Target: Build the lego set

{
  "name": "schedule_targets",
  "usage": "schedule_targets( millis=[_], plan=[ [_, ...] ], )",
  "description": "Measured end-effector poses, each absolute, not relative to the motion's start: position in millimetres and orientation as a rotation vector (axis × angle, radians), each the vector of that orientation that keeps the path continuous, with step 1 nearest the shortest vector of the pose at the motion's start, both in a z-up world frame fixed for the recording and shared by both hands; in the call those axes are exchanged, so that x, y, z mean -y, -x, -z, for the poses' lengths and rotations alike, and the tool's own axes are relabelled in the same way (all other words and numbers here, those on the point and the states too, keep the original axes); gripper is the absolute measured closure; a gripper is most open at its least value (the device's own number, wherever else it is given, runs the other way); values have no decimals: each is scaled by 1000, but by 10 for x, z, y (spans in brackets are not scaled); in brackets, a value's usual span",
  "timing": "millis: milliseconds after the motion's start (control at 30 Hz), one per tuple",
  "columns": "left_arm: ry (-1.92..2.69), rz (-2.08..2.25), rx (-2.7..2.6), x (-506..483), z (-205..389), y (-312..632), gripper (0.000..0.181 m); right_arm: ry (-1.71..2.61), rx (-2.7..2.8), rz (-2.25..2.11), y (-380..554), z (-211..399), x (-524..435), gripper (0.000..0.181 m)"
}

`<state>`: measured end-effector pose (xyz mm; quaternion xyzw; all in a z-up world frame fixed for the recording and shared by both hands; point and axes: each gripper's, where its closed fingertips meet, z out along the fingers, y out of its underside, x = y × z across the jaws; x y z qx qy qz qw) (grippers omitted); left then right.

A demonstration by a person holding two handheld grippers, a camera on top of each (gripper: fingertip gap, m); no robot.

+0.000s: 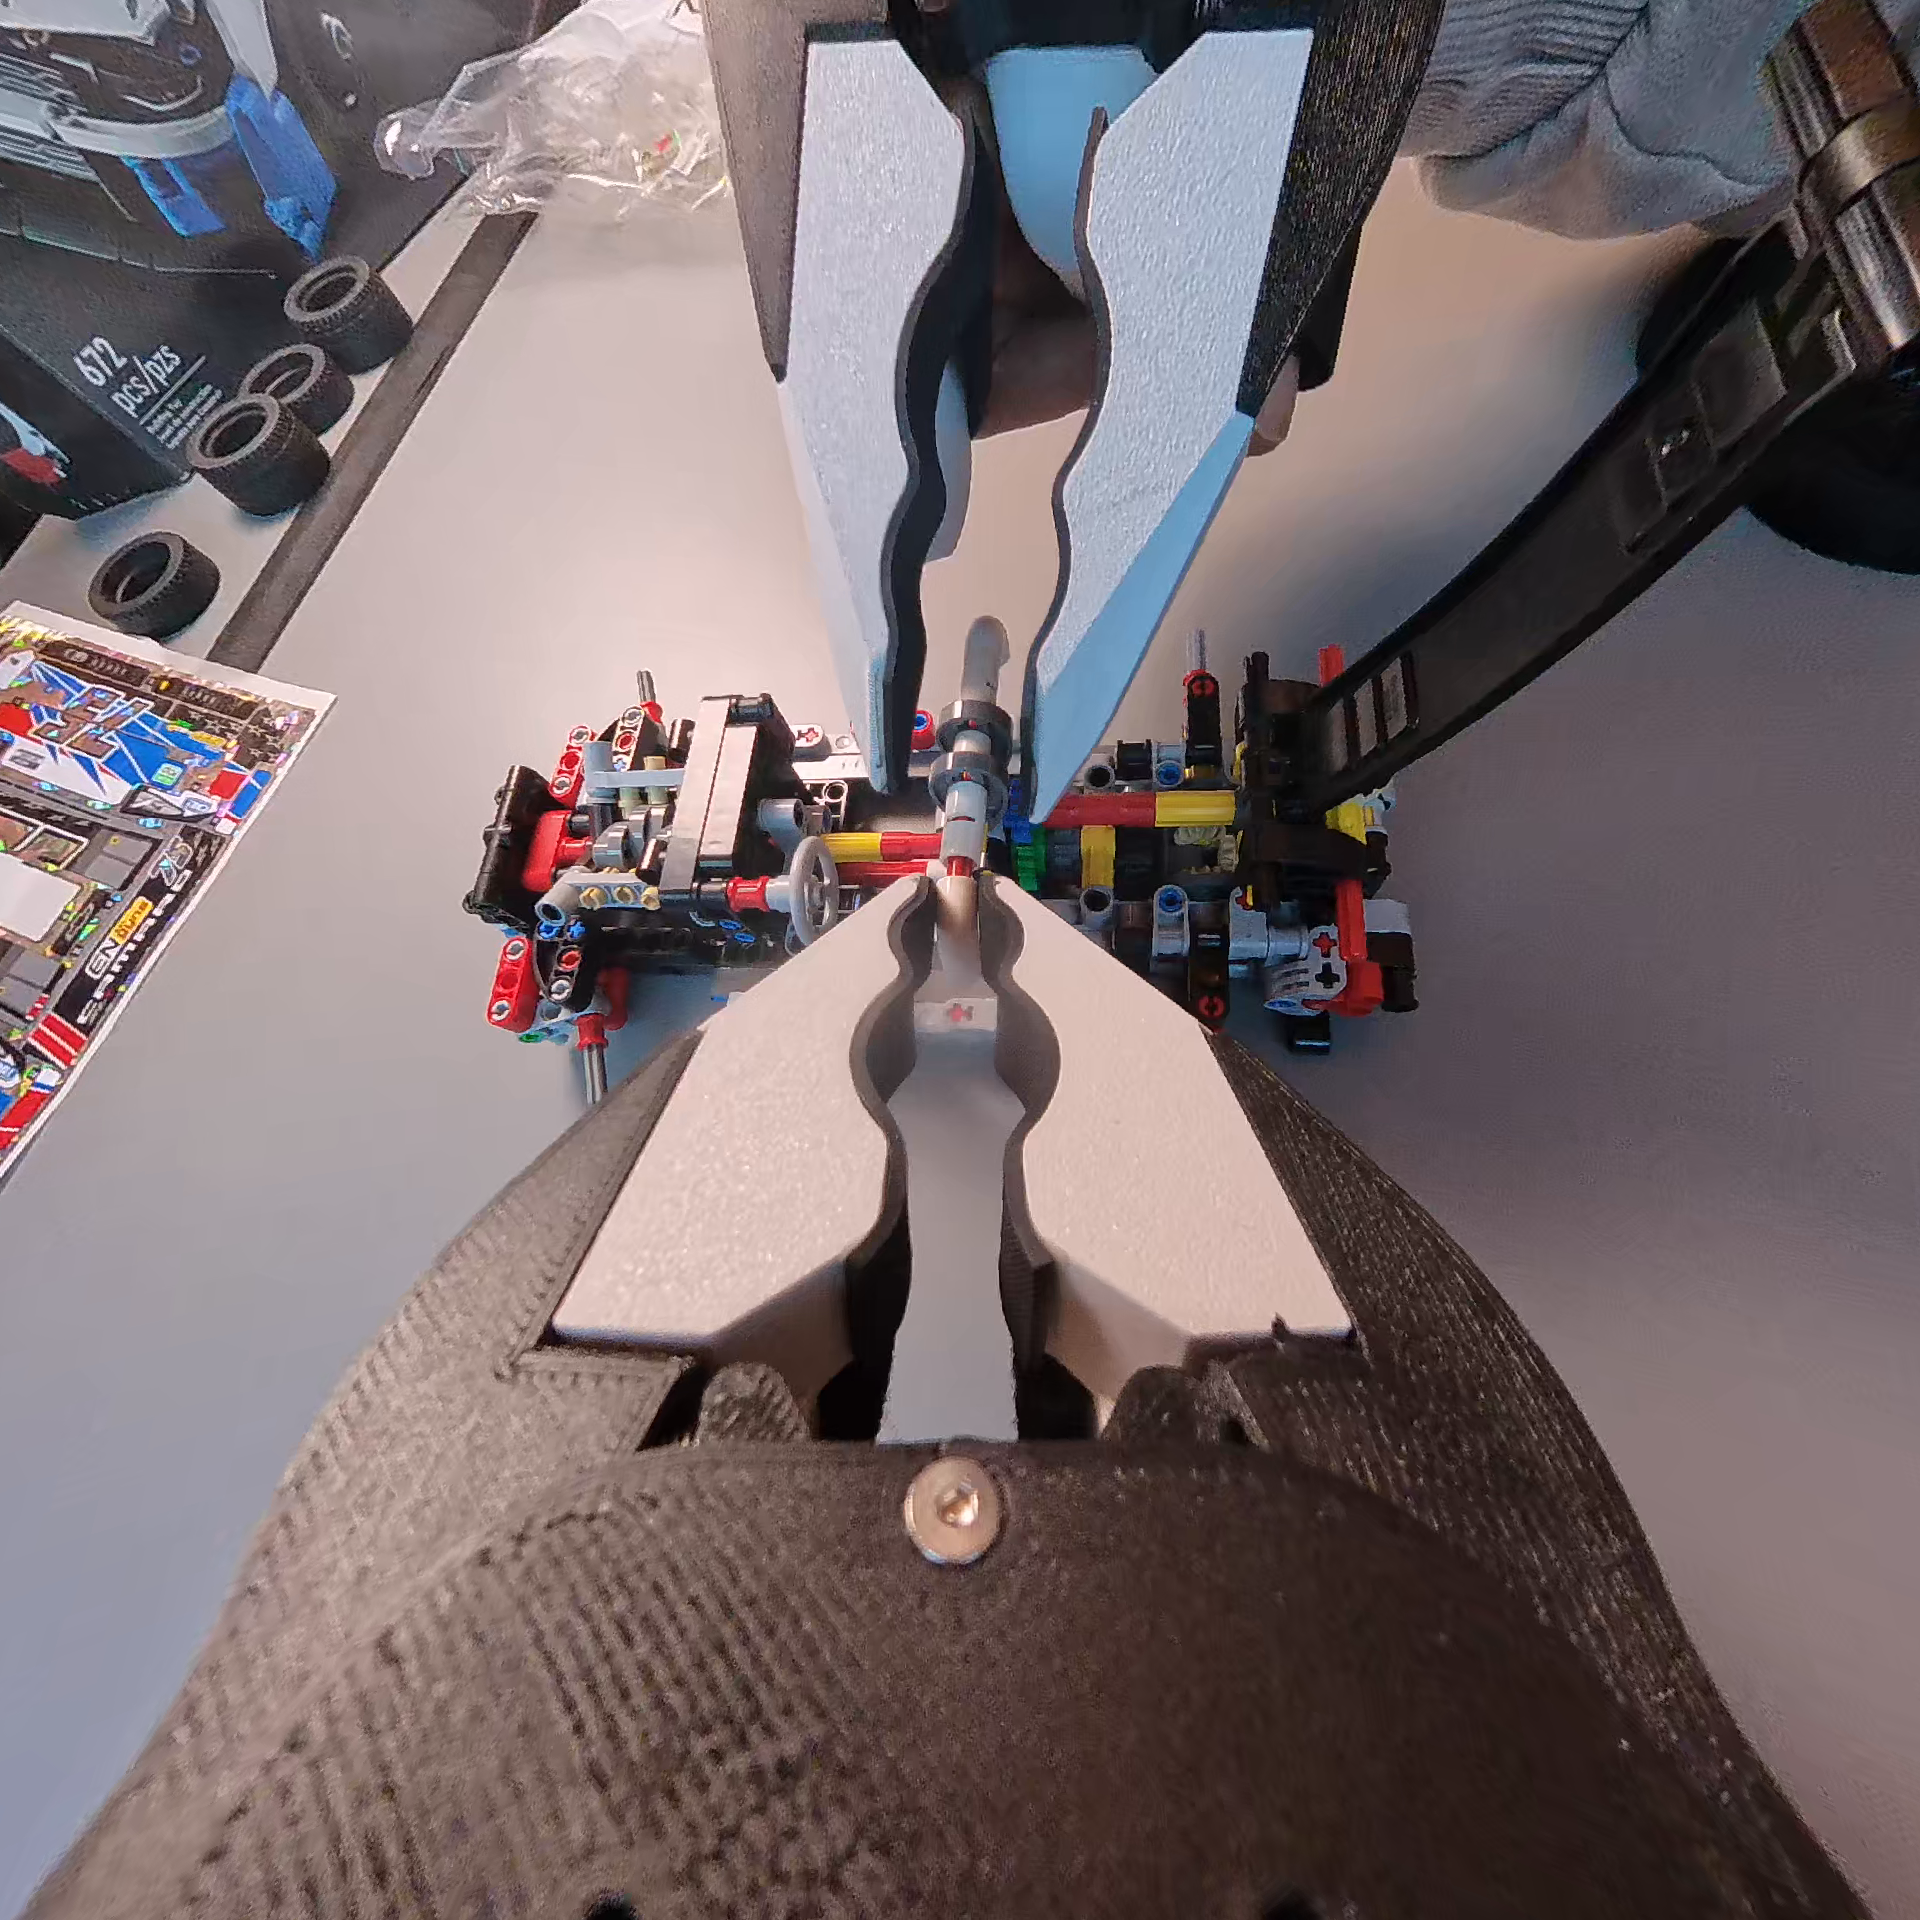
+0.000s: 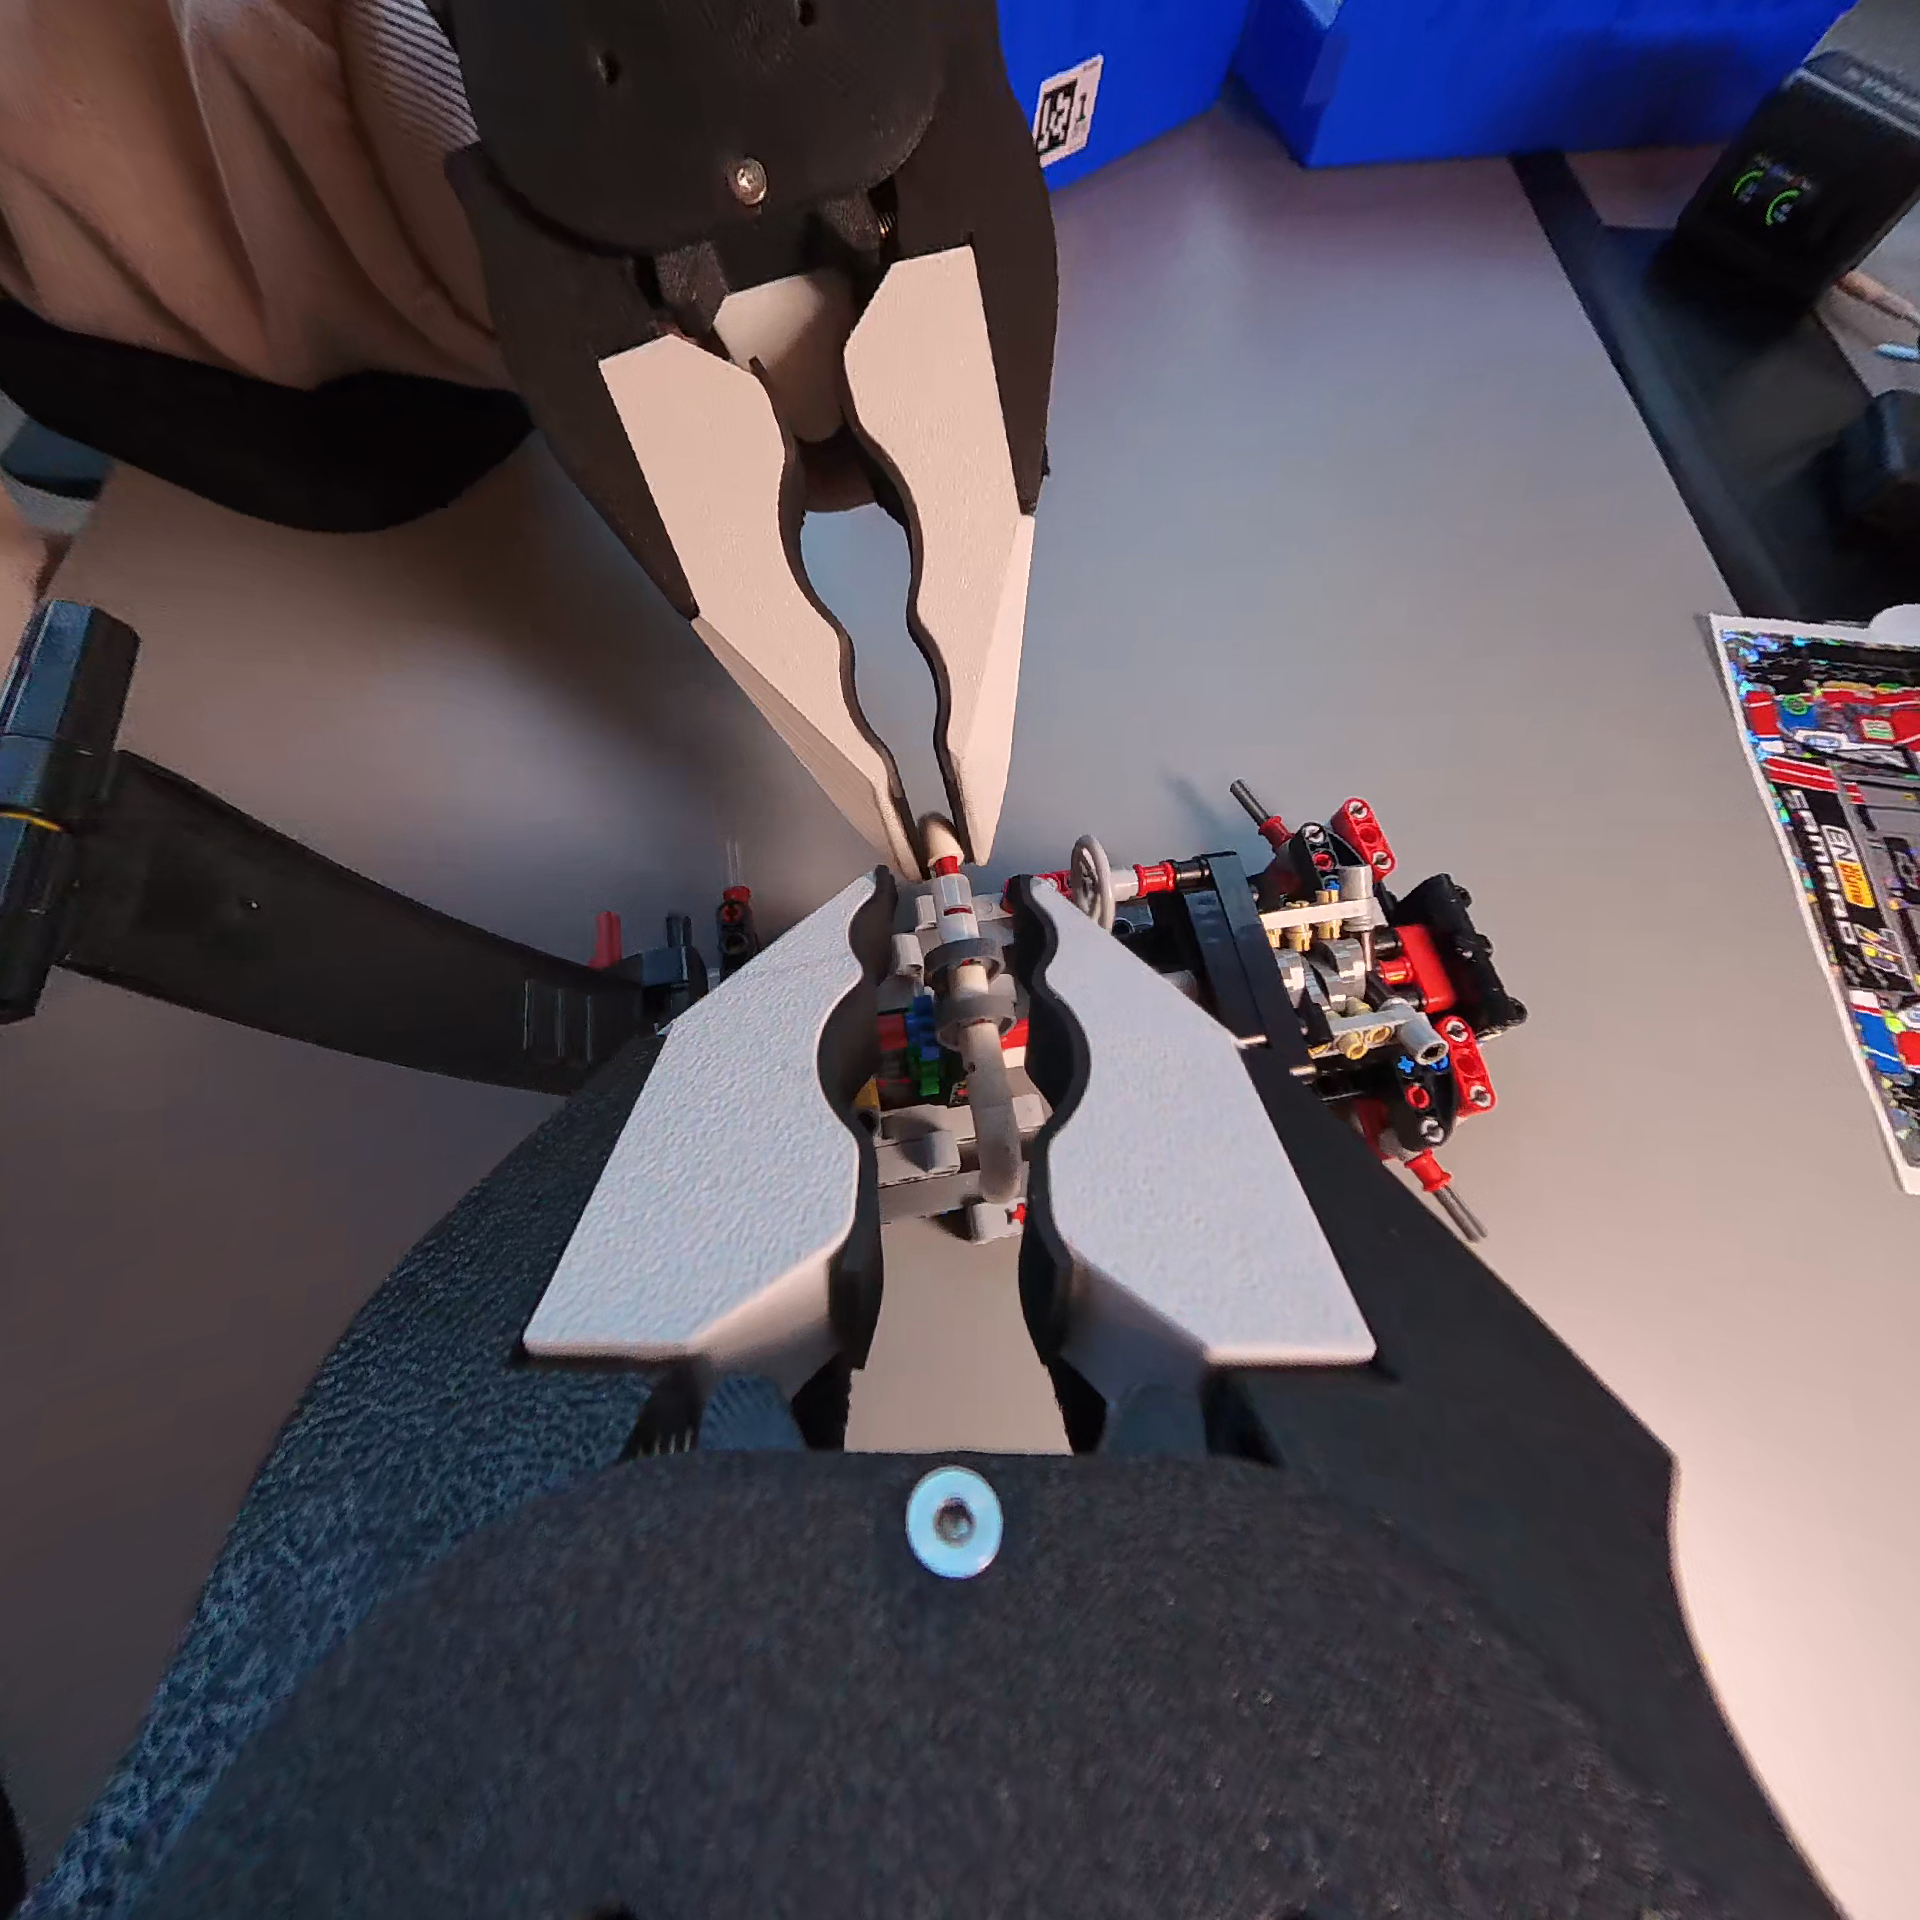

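Grey-and-red axle assembly (image 1: 964,769): a pale hose with bushes on it, lying across the middle of the lego chassis (image 1: 935,862), which rests flat at mid-table.

Left gripper (image 1: 954,894): narrowed to a slim gap, tips pinching the near end of the axle assembly over the chassis edge.

Right gripper (image 2: 954,914): parted moderately, its fingers straddling the chassis mid-section to either side of the hose; whether the pads actually touch the sides cannot be told.

Hazards, as judged: the pinch sits on a small end, so a sideways tug could slide the bushes off or bend the hose out of its seat; uneven pressure might tip the chassis or pop pins loose; the two tips meet closely and could collide.

Surface: smooth pale grey table (image 1: 520,1299), matte, with a dark strip along one edge.

Surroundings: sticker sheet (image 1: 104,831), four loose black tyres (image 1: 260,436), the set's box (image 1: 125,260), crumpled clear bag (image 1: 561,114), blue bins (image 2: 1455,73), small dark device with lit display (image 2: 1787,197).
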<state>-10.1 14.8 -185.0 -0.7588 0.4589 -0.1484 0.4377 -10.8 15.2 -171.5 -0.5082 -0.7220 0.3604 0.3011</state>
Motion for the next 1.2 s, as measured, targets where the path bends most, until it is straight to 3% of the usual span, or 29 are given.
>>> schedule_targets(
  millis=[567,900,1200],
  plan=[
    [1759,533,-1057,-99,1727,199,175,1308,1875,-948,95,1659,-120,162],
    [1339,871,-879,194,884,95,175,1199,1678,-1326,169,1045,210,166],
    [1266,939,-838,273,713,13,176,1129,1634,-1400,200,896,327,176]
  ],
)
